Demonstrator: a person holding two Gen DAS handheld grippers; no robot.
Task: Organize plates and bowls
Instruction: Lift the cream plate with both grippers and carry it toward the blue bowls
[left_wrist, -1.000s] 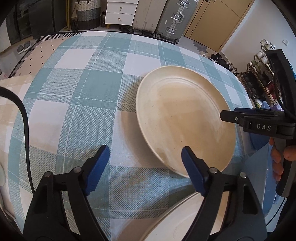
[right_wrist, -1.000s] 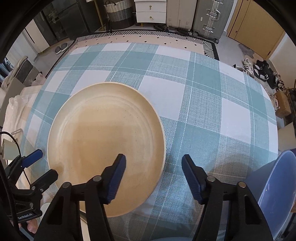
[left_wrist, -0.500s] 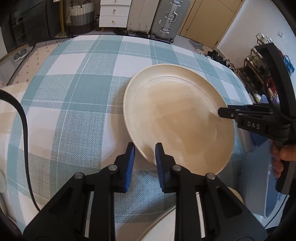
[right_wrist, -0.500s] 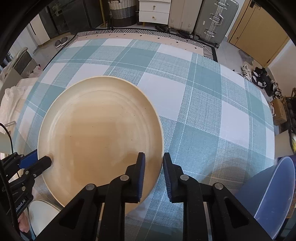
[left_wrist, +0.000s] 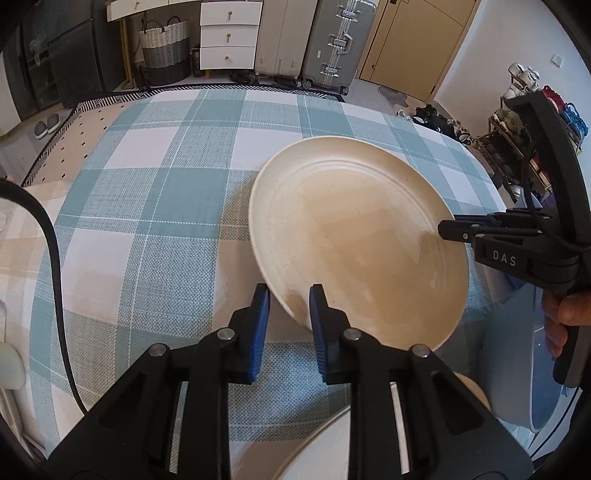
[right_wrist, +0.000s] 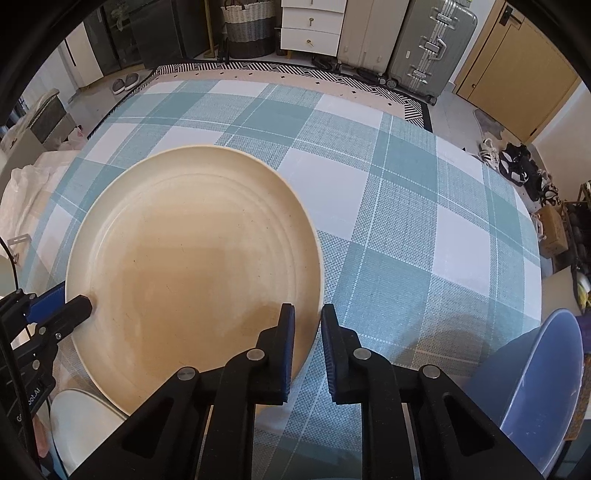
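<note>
Both the left gripper (left_wrist: 286, 295) and the right gripper (right_wrist: 307, 314) pinch the big cream plate's (left_wrist: 354, 236) rim above the checked worktop (left_wrist: 155, 206).

white plate (left_wrist: 317, 454) mostly hidden; blue basin (right_wrist: 543, 391) cropped

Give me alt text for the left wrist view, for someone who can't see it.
Both grippers clamp one large cream plate by its rim above a teal-and-white checked tablecloth: the left gripper at the near edge, the right gripper from the right side. Another plate and a blue bin sit at the lower right.
</note>
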